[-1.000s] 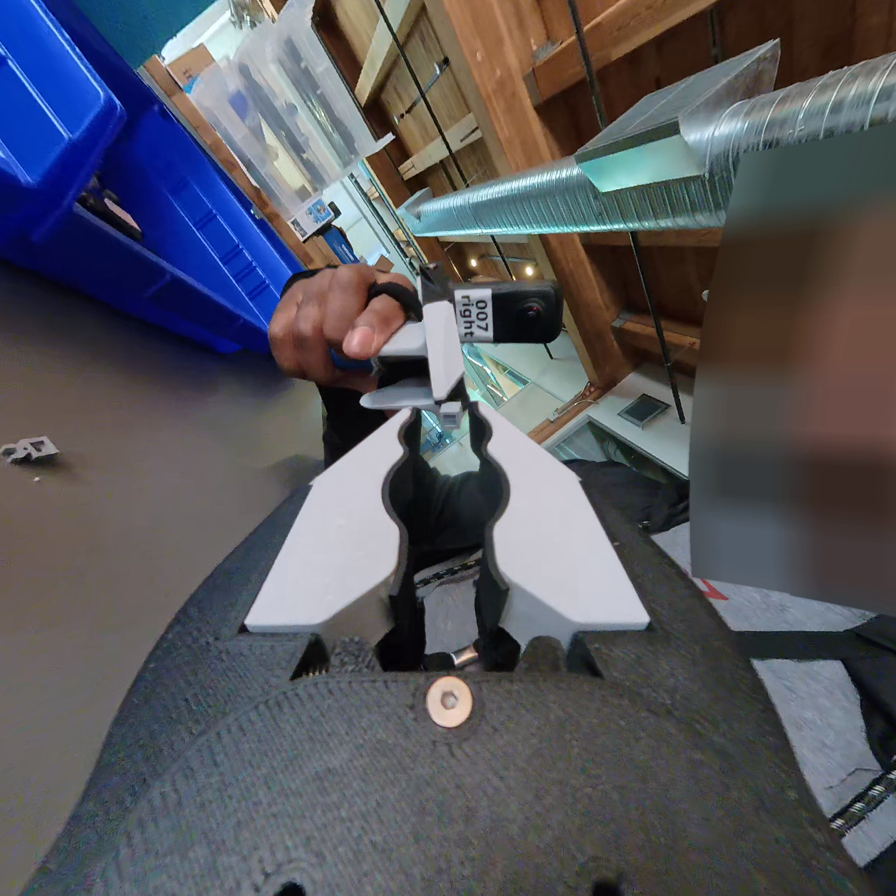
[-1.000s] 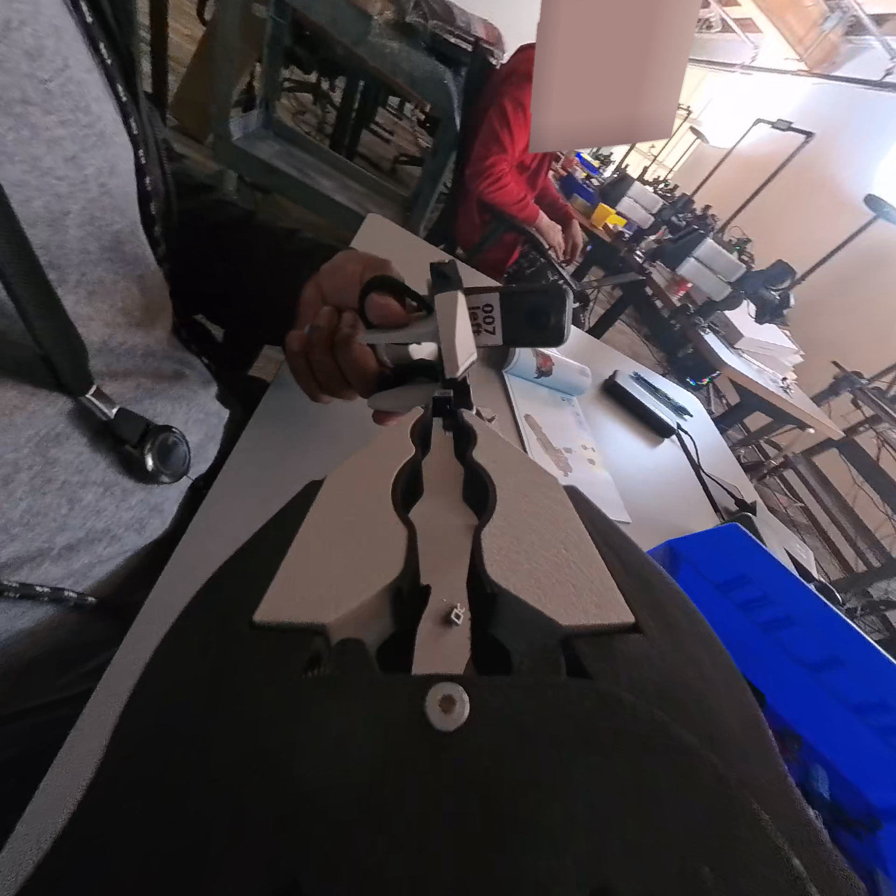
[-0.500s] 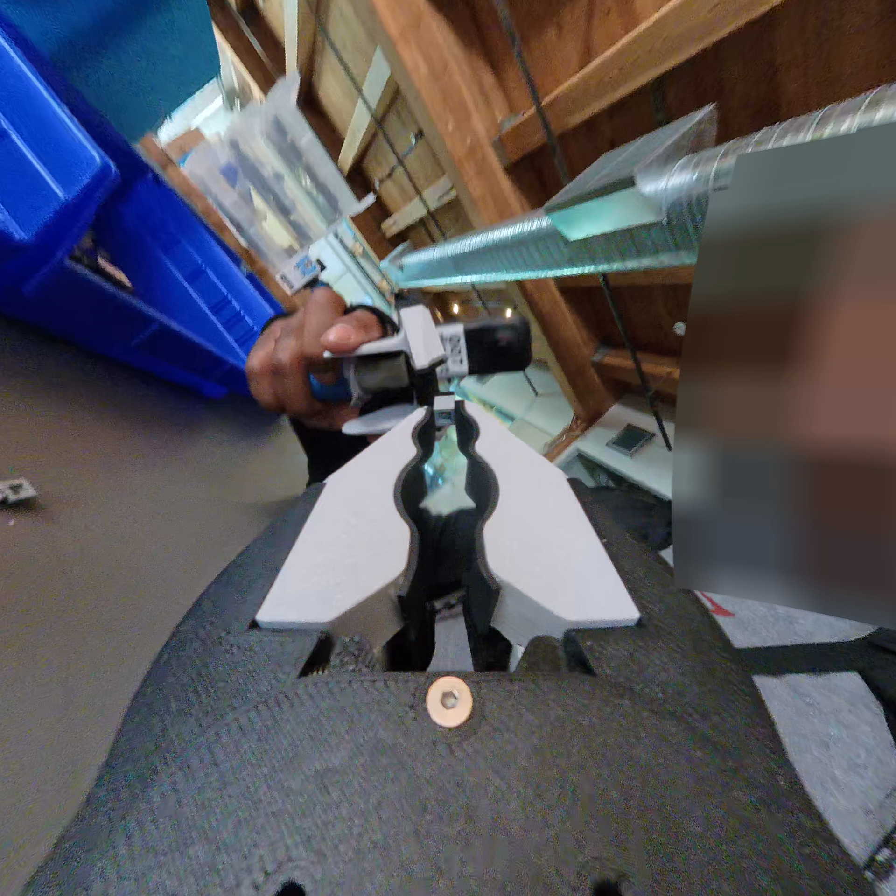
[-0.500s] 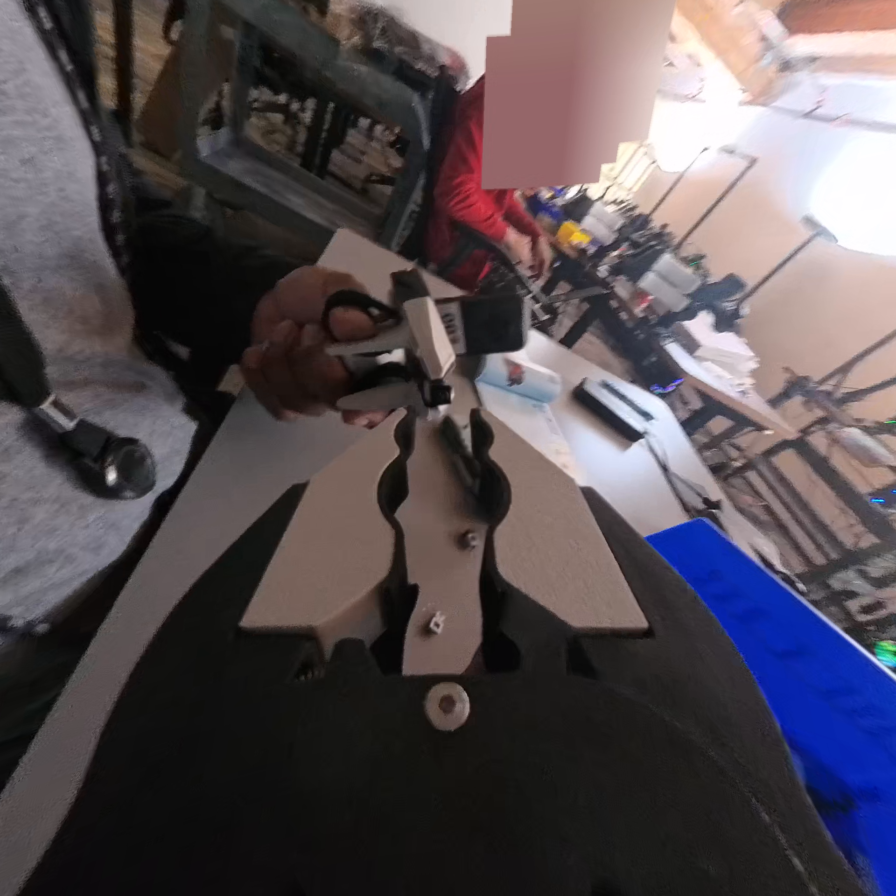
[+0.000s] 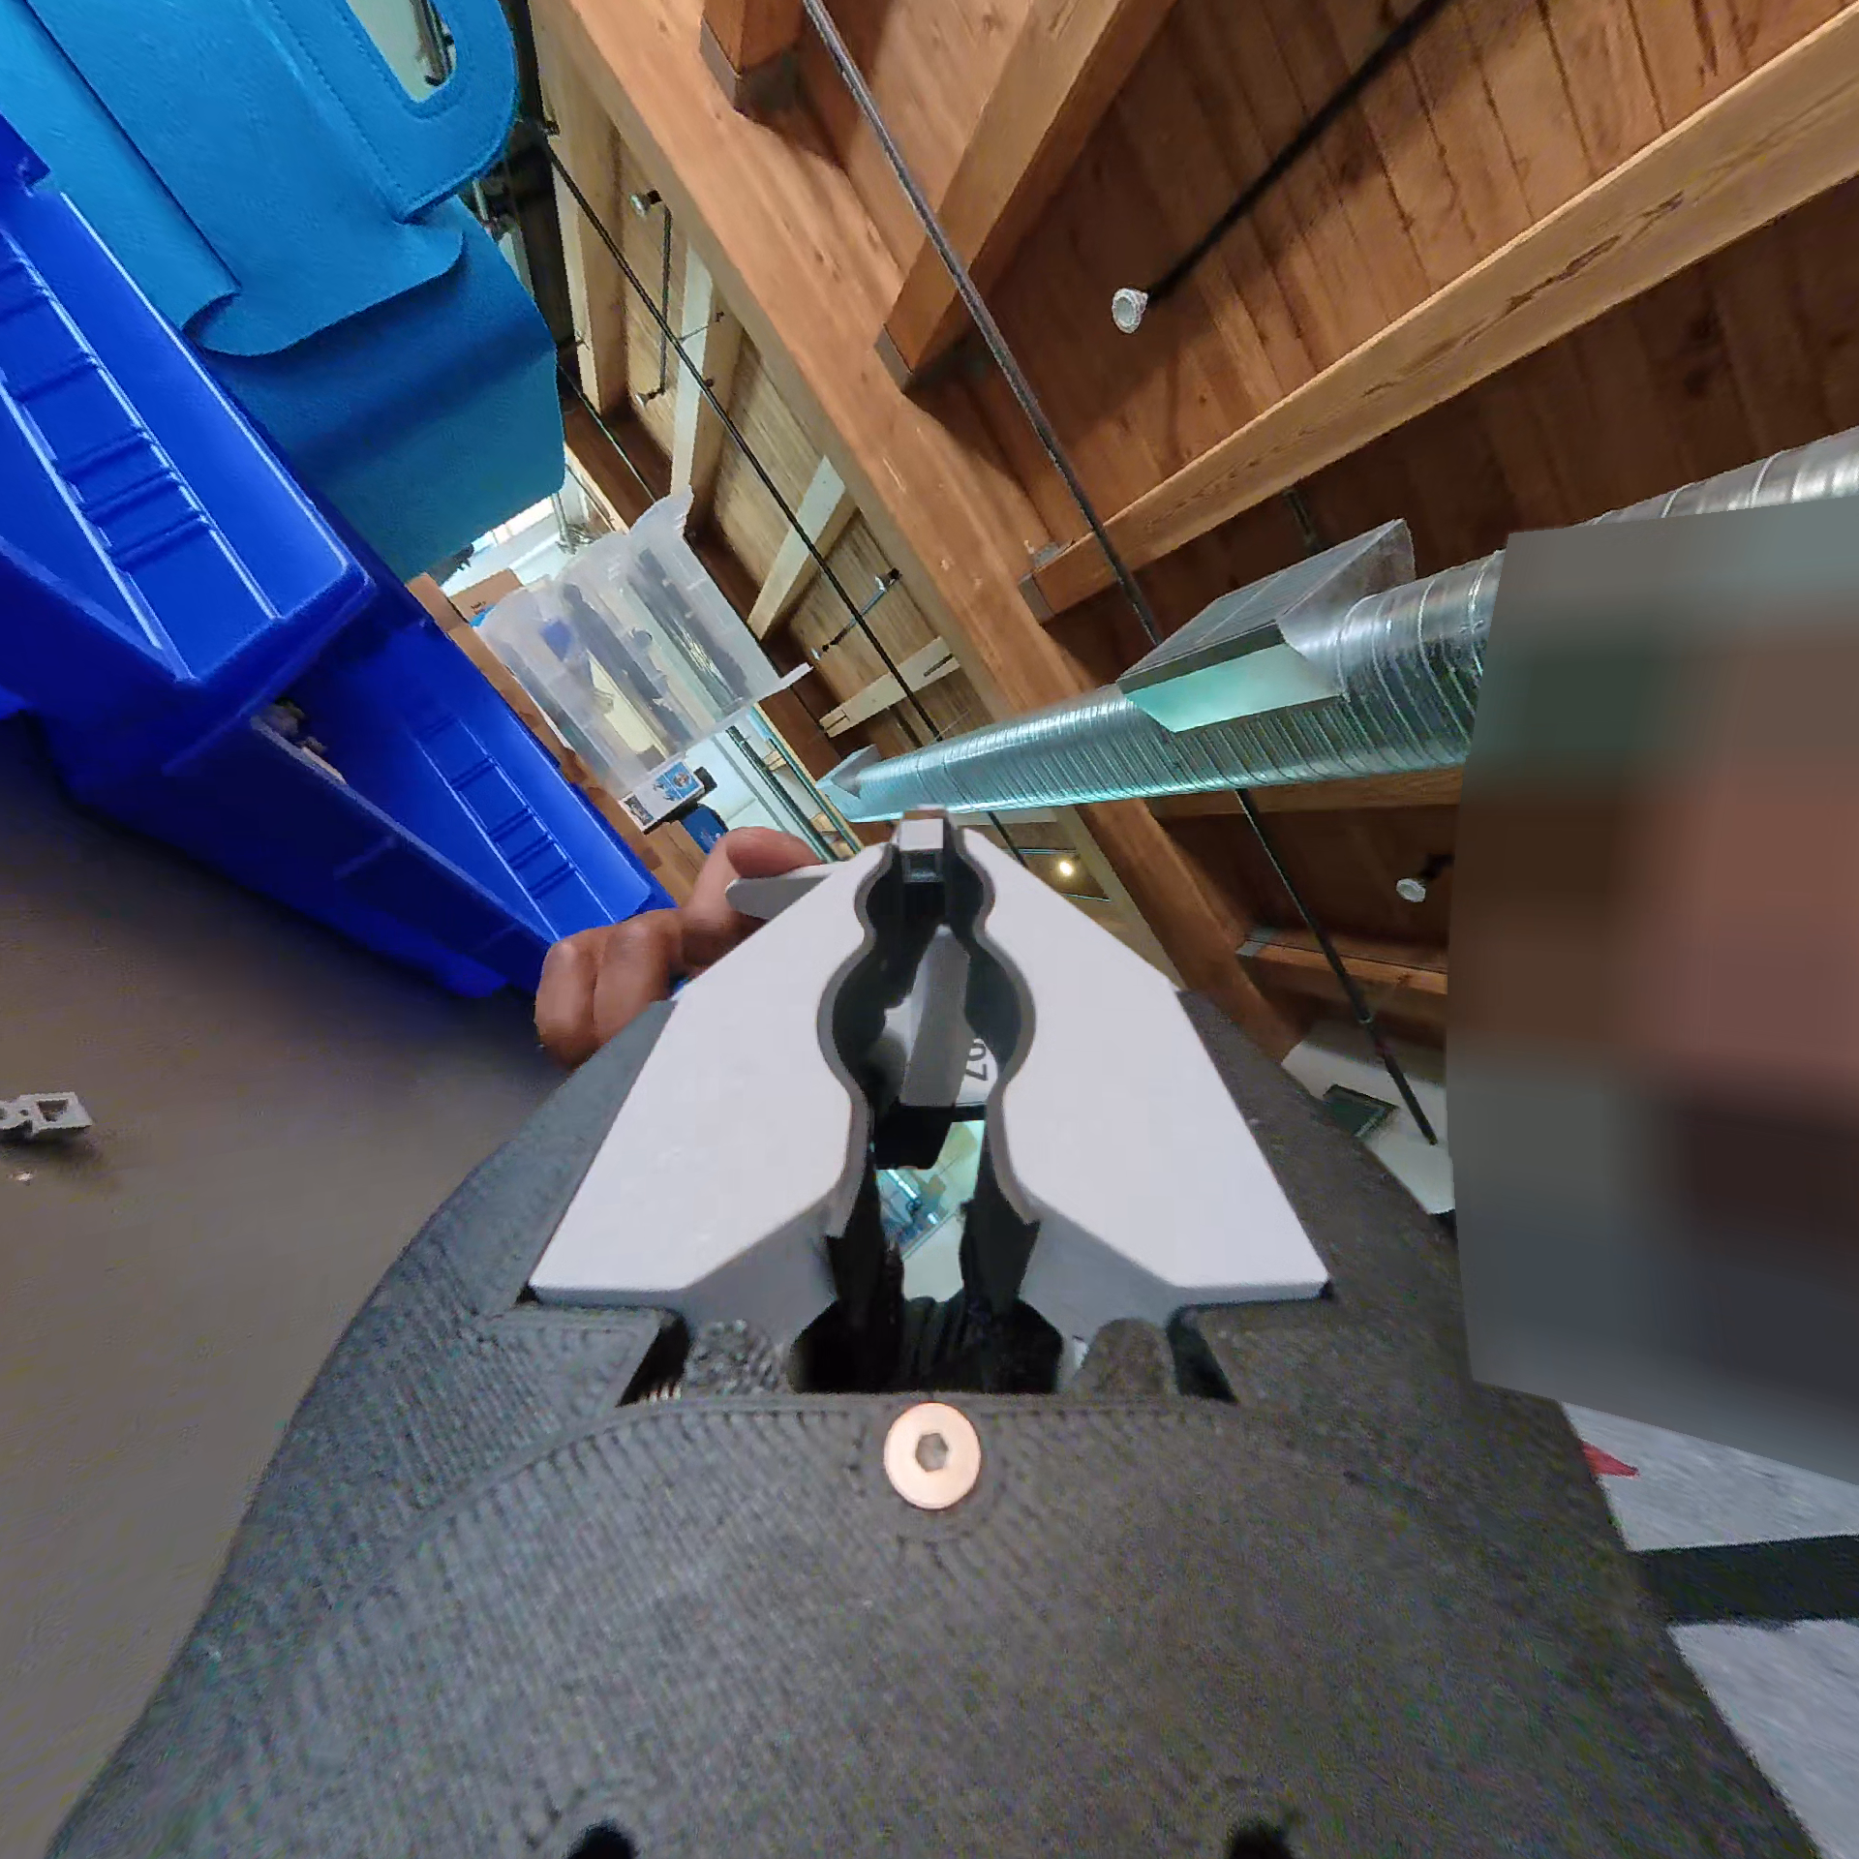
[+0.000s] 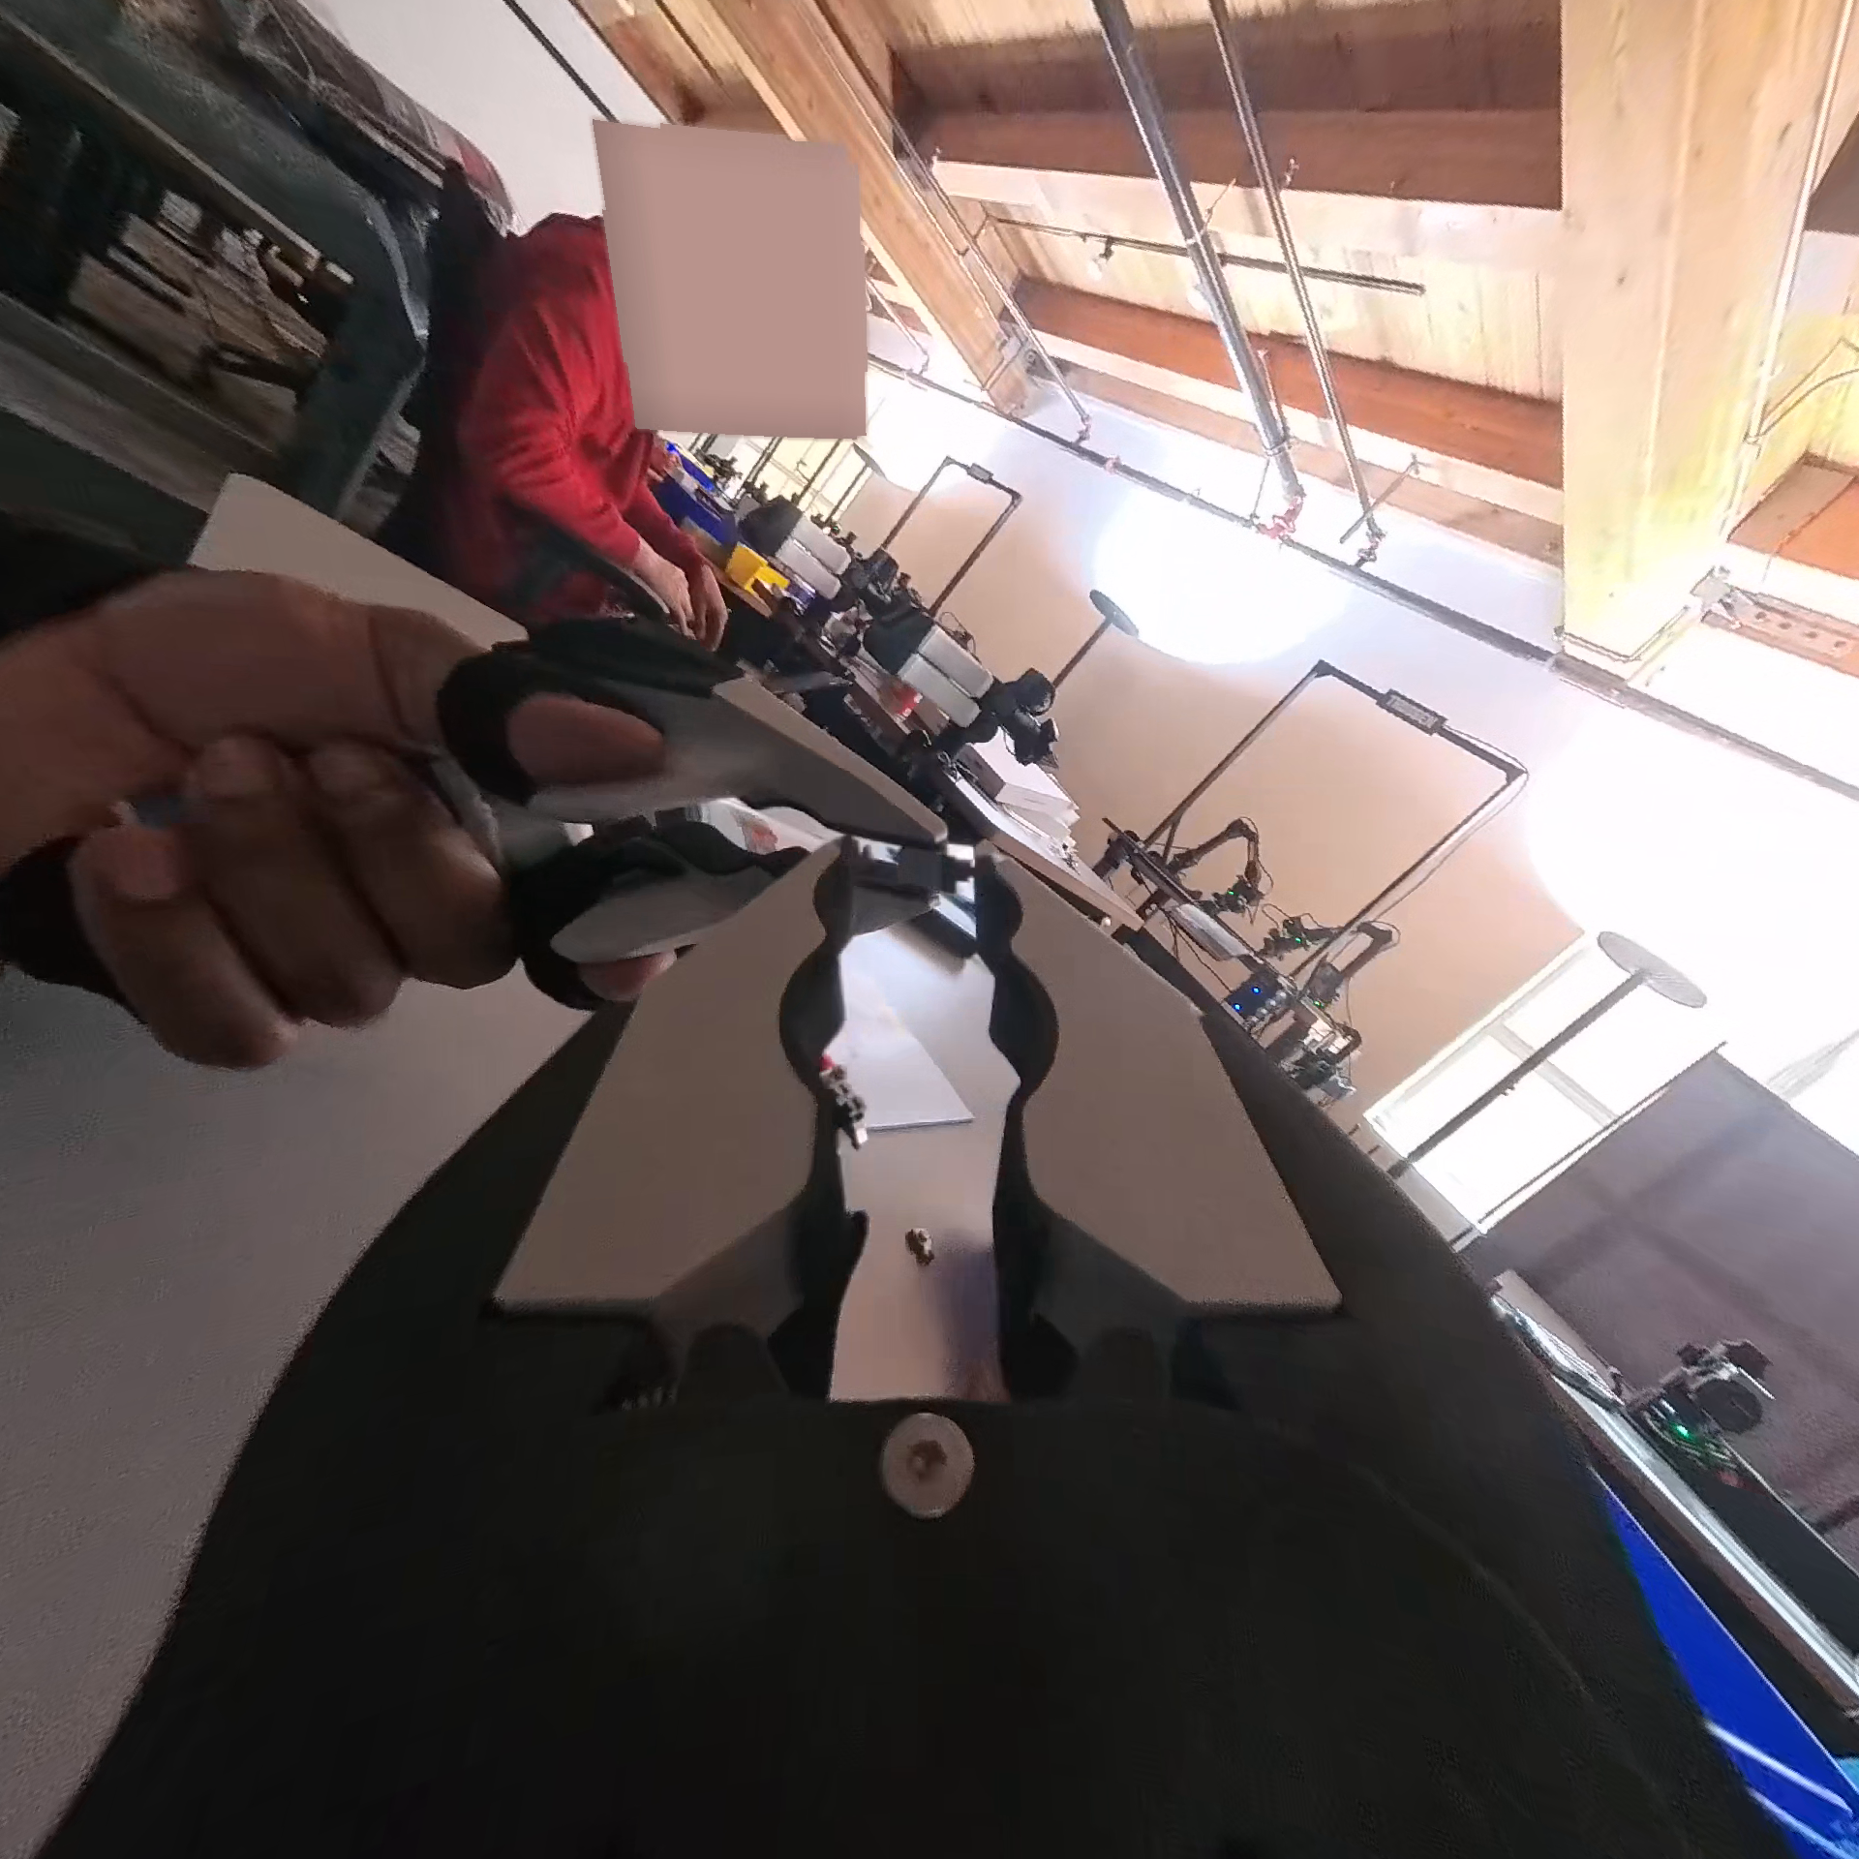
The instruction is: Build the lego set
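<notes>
My left gripper (image 5: 922, 855) is shut on a small grey and black lego piece (image 5: 923, 843) at its fingertips, held up in the air. In the right wrist view it comes in from the left (image 6: 931, 840), held by a hand (image 6: 251, 835), with the piece (image 6: 910, 870) at its tip. My right gripper (image 6: 910, 863) faces it with jaws apart on either side of that piece. It shows through the left gripper's gap in the left wrist view (image 5: 936, 1046). A small partly built lego model (image 6: 840, 1091) lies on the table below.
Stacked blue bins (image 5: 251, 704) stand at the table's far side, and another blue bin edge (image 6: 1710, 1660) is at the lower right. A loose grey lego piece (image 5: 45, 1115) and a tan one (image 6: 917, 1245) lie on the table. A person in red (image 6: 543, 433) sits behind. The grippers are tip to tip, or close to it.
The two grippers have come close together, tip to tip. My right gripper's jaws have opened and my left gripper's jaws have closed on the small piece. Both views have tilted up.
</notes>
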The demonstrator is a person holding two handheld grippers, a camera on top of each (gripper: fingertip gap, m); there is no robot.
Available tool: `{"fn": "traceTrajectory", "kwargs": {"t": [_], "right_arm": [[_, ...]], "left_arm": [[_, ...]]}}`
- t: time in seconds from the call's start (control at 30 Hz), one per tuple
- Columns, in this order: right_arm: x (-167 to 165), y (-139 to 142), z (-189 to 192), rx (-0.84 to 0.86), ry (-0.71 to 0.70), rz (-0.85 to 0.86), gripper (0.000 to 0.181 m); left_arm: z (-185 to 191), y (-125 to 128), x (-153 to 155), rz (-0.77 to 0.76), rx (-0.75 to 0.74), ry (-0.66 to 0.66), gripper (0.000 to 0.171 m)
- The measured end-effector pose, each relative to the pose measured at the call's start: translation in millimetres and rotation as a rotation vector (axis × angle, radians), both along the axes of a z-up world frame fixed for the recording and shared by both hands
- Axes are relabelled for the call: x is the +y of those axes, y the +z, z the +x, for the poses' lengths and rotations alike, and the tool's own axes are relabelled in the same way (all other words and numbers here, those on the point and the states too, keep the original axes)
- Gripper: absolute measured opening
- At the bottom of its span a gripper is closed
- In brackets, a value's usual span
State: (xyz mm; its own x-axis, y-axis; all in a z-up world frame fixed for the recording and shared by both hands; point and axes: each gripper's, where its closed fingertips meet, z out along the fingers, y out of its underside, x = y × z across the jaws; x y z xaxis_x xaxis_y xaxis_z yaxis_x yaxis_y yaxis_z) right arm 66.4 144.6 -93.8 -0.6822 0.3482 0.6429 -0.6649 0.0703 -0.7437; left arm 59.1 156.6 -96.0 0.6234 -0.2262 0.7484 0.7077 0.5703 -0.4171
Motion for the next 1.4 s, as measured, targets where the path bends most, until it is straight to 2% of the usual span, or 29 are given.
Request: {"fn": "traceTrajectory", "kwargs": {"t": [0.13, 0.37, 0.5, 0.73, 1.23, 1.3, 1.4], "right_arm": [[1, 0, -4, -0.012, -0.001, 0.002, 0.016], [2, -2, -5, -0.039, 0.042, 0.027, 0.015], [2, -1, -7, -0.017, -0.005, 0.008, 0.017], [-2, -5, -8, -0.01, -0.047, 0.016, 0.017], [9, -13, 7, -0.035, 0.238, 0.215, 0.017], [9, -12, 6, -0.038, 0.237, 0.212, 0.017], [9, -7, 0, -0.02, 0.164, 0.144, 0.024]], "left_arm": [[0, -3, 1, -0.025, 0.001, -0.003, 0.008], [-1, -6, 3, -0.051, -0.001, 0.003, 0.008], [-4, -4, -1, -0.04, 0.002, 0.04, 0.008], [-2, -6, 3, -0.04, -0.007, 0.032, 0.008], [13, -13, 18, -0.182, 0.037, -0.137, 0.009], [12, -13, 18, -0.203, 0.049, -0.118, 0.008], [6, -11, 14, -0.199, 0.052, -0.055, 0.008]]}}
